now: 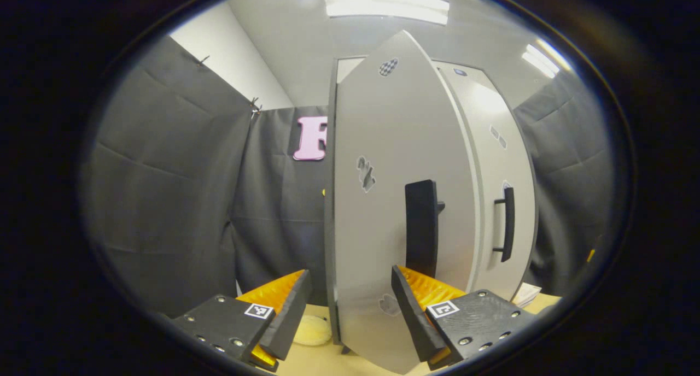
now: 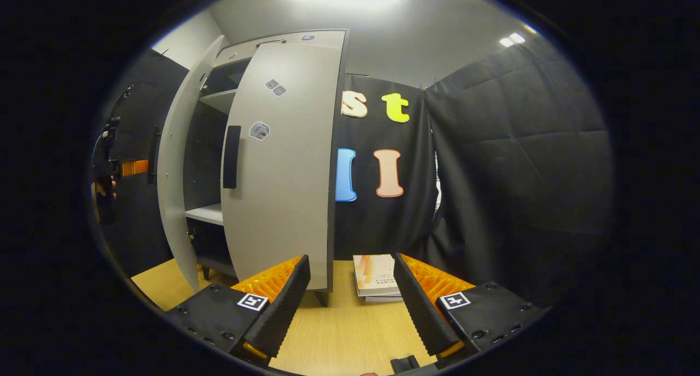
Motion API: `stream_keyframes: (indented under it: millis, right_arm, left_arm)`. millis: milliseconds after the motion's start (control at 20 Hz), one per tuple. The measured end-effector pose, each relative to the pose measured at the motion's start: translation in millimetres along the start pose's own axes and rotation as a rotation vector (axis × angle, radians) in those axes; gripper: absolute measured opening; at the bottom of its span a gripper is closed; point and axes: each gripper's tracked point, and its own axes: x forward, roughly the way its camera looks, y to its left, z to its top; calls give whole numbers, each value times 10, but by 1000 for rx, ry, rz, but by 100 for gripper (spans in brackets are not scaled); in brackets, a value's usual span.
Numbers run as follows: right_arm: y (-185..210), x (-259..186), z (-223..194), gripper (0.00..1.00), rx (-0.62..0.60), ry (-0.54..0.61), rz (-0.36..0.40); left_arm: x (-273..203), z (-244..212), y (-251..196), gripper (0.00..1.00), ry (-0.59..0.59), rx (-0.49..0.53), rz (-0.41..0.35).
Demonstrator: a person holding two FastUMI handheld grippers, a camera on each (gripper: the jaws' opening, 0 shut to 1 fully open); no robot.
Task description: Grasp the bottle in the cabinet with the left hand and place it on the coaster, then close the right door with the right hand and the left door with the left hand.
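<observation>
Straddling left door [image 1: 402,163] edge, left gripper [image 1: 350,316] jaws released; right gripper [image 2: 350,305] jaws released.

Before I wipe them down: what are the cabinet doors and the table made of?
Doors: smooth matte grey board, probably laminate, with dark edges; the handle looks like black plastic, perhaps metal. Table: light wood-grain top, likely laminate or veneer.

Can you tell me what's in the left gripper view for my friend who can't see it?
A grey cabinet door with a black handle stands edge-on between the left gripper's open fingers. Beyond it is the other door, black cloth behind.
</observation>
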Motion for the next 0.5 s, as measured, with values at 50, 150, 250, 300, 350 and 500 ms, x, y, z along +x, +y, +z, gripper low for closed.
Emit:
stream_keyframes:
  millis: [50,150,250,300,350,500]
  right_arm:
    - [-44,-19,-7,98,3,2,-6]
    - [-116,-49,-34,98,9,5,-18]
    - [-162,-83,-45,98,12,4,-23]
    - [-180,-95,-49,98,11,5,-25]
    - [-192,-99,-61,98,9,5,-25]
    - [-202,-105,-60,98,9,6,-16]
  left_arm:
    - [41,-12,-89,86,4,-10,-16]
    - [135,-39,-240,86,18,-13,-45]
    - [268,-32,-344,87,30,-9,-50]
    - [304,-47,-365,87,35,-5,-46]
    - [328,-45,-374,87,35,1,-45]
    - [334,-37,-368,87,33,14,-49]
